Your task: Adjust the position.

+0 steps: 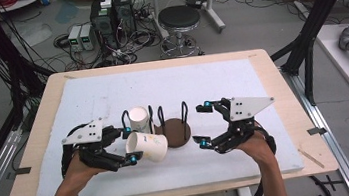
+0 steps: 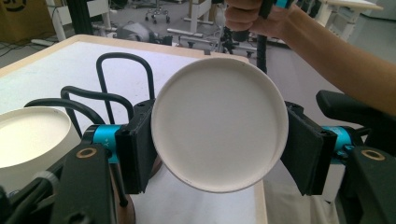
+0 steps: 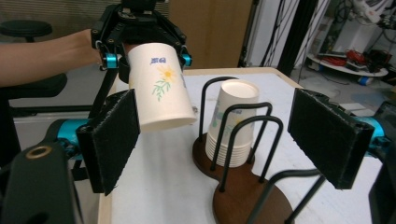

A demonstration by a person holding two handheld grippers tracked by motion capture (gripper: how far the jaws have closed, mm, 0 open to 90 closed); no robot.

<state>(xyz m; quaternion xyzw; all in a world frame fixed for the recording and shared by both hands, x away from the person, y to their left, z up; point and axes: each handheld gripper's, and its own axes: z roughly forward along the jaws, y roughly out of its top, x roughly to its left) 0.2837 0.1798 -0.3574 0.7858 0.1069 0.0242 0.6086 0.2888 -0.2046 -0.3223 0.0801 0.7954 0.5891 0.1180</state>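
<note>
In the high view my hands come in from the bottom edge. At lower left, my left gripper (image 1: 129, 145) has its jaws closed on a paper cup (image 1: 147, 147), which lies tipped on its side with its base toward me and its mouth toward the middle of the frame. In the left gripper view the cup's round white base (image 2: 219, 123) fills the centre, a black pad pressed against it on each side. At lower right of the high view my right gripper (image 1: 205, 123) has its jaws spread wide with nothing between them; in its own view the two pads stand far apart at left and right of the frame. Beyond the grippers, mid-frame, a brown rack (image 1: 176, 130) with black wire hoops sits on the white mat (image 1: 211, 83). A stack of cups (image 1: 139, 118) stands upright in its left bay, just behind the held cup
</note>
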